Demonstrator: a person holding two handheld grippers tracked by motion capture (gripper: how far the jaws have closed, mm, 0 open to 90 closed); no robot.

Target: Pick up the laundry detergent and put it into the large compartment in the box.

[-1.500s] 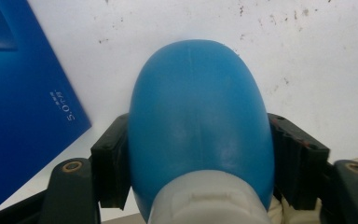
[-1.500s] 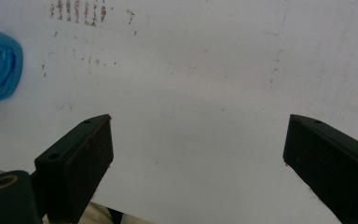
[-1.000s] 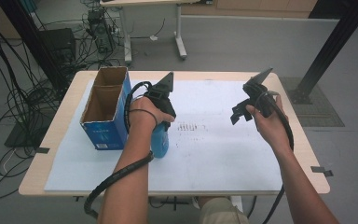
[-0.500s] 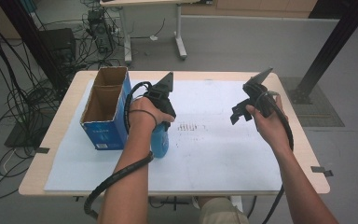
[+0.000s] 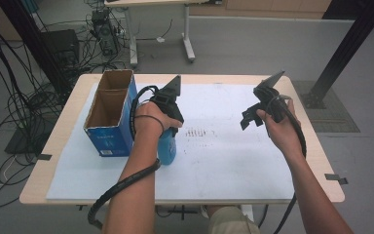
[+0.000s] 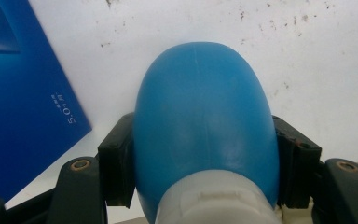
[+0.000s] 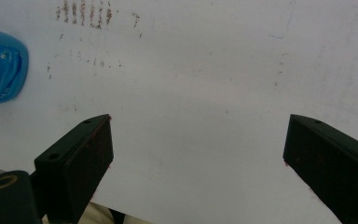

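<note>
Change since earlier frame: nothing is shifting; both hands and the bottle are keeping their places.
Blue bottle [image 5: 167, 146]: standing on the white sheet [image 5: 224, 161] just beside the blue carton [image 5: 111, 114], on the carton's right.
Left gripper [image 6: 200, 154]: its jaws are pinching the bottle's body from both sides, just under the pale cap.
Right gripper [image 7: 198, 154]: hovering over the sheet well apart from the carton, jaws spread with nothing between them.
Step in hand: likely holding the bottle gripped, ready for lifting.
Next move: probably raising it clear and carrying it over the carton's open top, keeping it upright.
</note>
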